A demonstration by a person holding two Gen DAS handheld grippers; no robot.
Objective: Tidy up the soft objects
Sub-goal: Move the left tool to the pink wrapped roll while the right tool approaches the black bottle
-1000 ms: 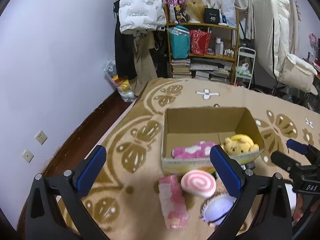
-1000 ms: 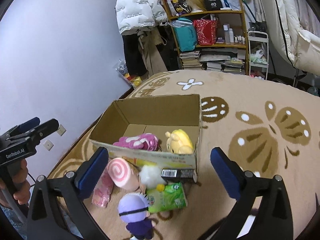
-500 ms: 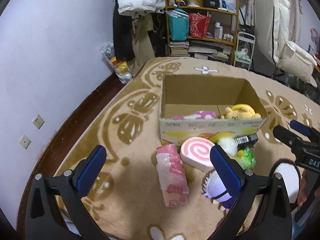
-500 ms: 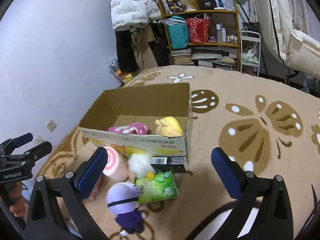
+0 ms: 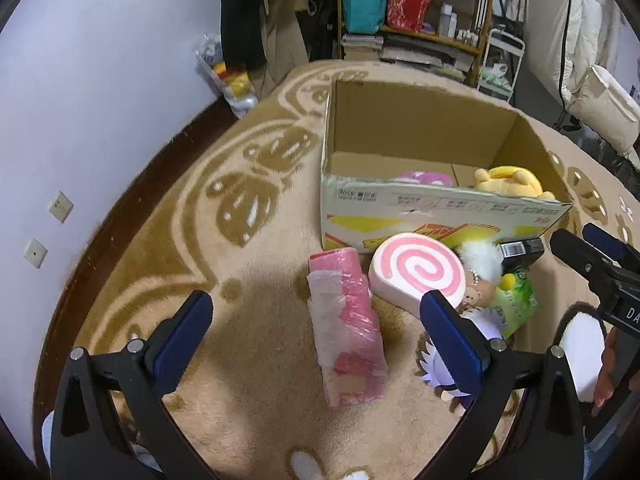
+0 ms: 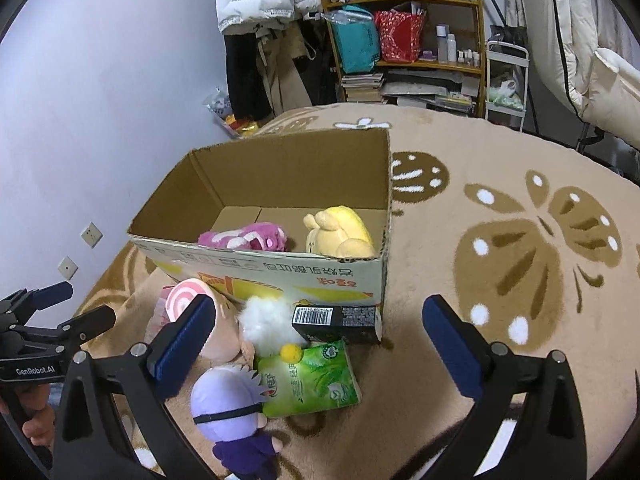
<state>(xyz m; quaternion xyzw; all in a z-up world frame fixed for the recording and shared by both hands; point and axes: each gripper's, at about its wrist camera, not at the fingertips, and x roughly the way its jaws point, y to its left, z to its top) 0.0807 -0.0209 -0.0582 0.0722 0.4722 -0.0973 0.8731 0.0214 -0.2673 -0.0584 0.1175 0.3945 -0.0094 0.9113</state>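
An open cardboard box (image 5: 400,208) (image 6: 304,276) on the rug holds a pink plush (image 6: 246,237) and a yellow plush (image 6: 340,234). In front of it lie a pink wrapped pack (image 5: 346,328), a pink swirl cushion (image 5: 418,270) (image 6: 188,300), a white fluffy toy (image 6: 266,322), a purple-haired doll (image 6: 228,400) and a green tissue pack (image 6: 310,378). My left gripper (image 5: 316,336) is open and empty above the pink pack. My right gripper (image 6: 320,344) is open and empty above the green pack.
A black carton (image 6: 338,322) leans against the box front. The patterned beige rug (image 6: 520,240) spreads to the right. A cluttered shelf (image 6: 404,40) and hanging coats (image 6: 260,40) stand at the back, with a purple wall (image 5: 80,100) on the left.
Both grippers have pulled back and lowered, so the box and the toys in front look closer. The left gripper now hangs over the pink pack. Nothing was taken hold of.
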